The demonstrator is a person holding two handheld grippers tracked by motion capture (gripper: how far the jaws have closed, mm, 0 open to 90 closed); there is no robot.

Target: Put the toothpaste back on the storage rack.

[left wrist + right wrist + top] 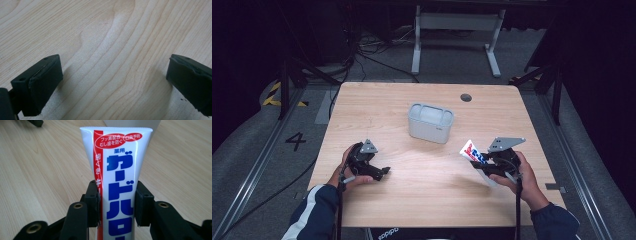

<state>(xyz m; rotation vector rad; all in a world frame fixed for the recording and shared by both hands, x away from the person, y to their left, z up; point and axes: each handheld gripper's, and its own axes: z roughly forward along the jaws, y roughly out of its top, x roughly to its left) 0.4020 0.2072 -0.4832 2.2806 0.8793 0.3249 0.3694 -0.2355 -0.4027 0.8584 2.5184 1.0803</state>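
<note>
A white toothpaste tube [117, 180] with blue and red print stands between the jaws of my right gripper [116, 202], which is shut on its sides. In the high view the tube [473, 152] tilts up to the left from the right gripper [484, 165], raised off the table at the right. My left gripper [379, 172] rests low on the table at the left, pointing right. Its jaws stand wide open over bare wood in the left gripper view [112, 80], with nothing between them. A grey rectangular bin [430, 122] sits at the table's middle, beyond both grippers.
The wooden table [427, 195] has a dark round hole [466, 97] near its far right. Past the far edge stand a white frame's legs [457, 35] and cables on the floor. Dark stands flank both sides of the table.
</note>
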